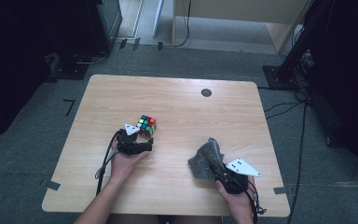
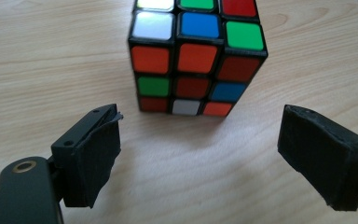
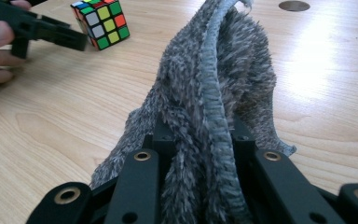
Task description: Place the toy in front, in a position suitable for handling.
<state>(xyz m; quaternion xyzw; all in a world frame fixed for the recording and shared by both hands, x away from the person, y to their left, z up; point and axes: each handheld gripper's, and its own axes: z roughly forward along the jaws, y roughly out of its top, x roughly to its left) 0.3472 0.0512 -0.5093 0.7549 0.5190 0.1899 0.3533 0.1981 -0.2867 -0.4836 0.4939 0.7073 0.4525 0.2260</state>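
On my left, the left tongs (image 1: 145, 138) stand spread wide and grasp nothing. In the left gripper view the puzzle cube (image 2: 196, 56) sits just ahead of the two pads (image 2: 93, 158), on the worktop (image 1: 177, 93) and apart from both. From above, the cube (image 1: 147, 124) rests near the middle of the worktop, a little to the left, with the tongs right up against its near side.

My worry here is the approach: the cube stands turned a little, one corner edge towards me, so if I close from this angle I expect the pads to land on edges rather than flat faces and twist or skate it away. I would judge a slight turn of the wrist is needed first.

Further right, the right tongs (image 1: 220, 171) are clenched on the grey fuzzy cloth (image 1: 205, 158). In the right gripper view the cloth (image 3: 214, 93) rises as a bunched ridge from between the jaws, its lower part draping onto the wood. The grip takes a thick fold near one edge; if I swing it towards the cube, I think the loose hanging part could drag, snag, or knock the cube before I have it held.
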